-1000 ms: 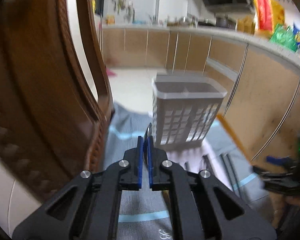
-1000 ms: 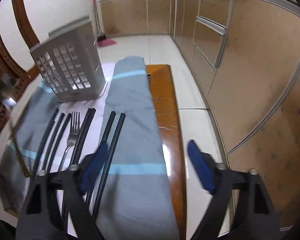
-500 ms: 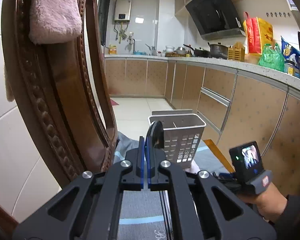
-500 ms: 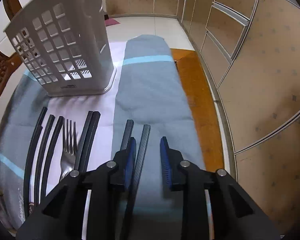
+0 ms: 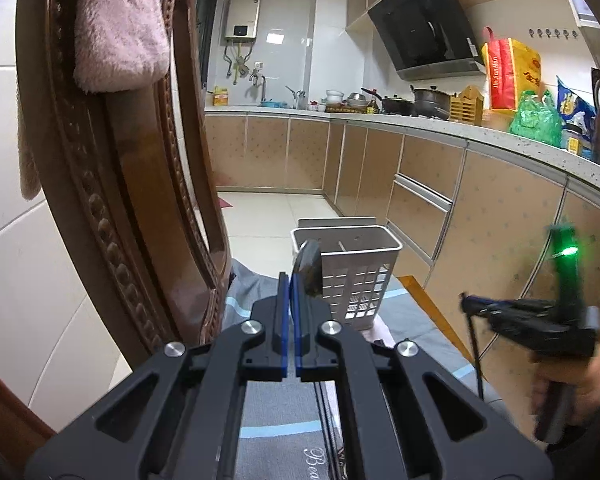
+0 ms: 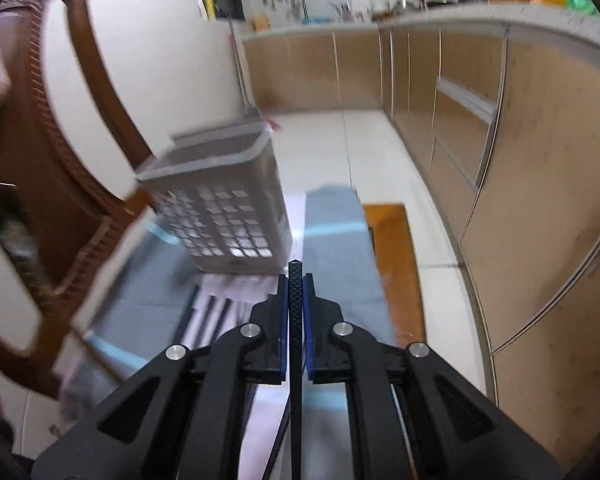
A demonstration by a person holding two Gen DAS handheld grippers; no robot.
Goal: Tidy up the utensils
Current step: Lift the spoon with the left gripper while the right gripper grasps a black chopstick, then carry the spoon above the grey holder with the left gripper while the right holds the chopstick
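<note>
My left gripper (image 5: 291,284) is shut on a spoon (image 5: 308,266), whose bowl sticks up just before the white slotted utensil basket (image 5: 354,276). My right gripper (image 6: 295,286) is shut on a black chopstick (image 6: 295,320) and holds it lifted above the grey cloth; it also shows in the left wrist view (image 5: 470,306), with the chopstick hanging down. The basket (image 6: 224,208) stands ahead and left of the right gripper. Several black chopsticks (image 6: 214,308) lie on the cloth (image 6: 340,248) below.
A carved wooden chair back (image 5: 112,184) with a pink towel (image 5: 116,28) rises close on the left. The wooden table edge (image 6: 392,248) shows right of the cloth. Kitchen cabinets (image 5: 428,200) run along the right.
My right gripper closed on a black chopstick and lifted it off the cloth. My left gripper, still holding the spoon, rose and tilted up toward the basket.
</note>
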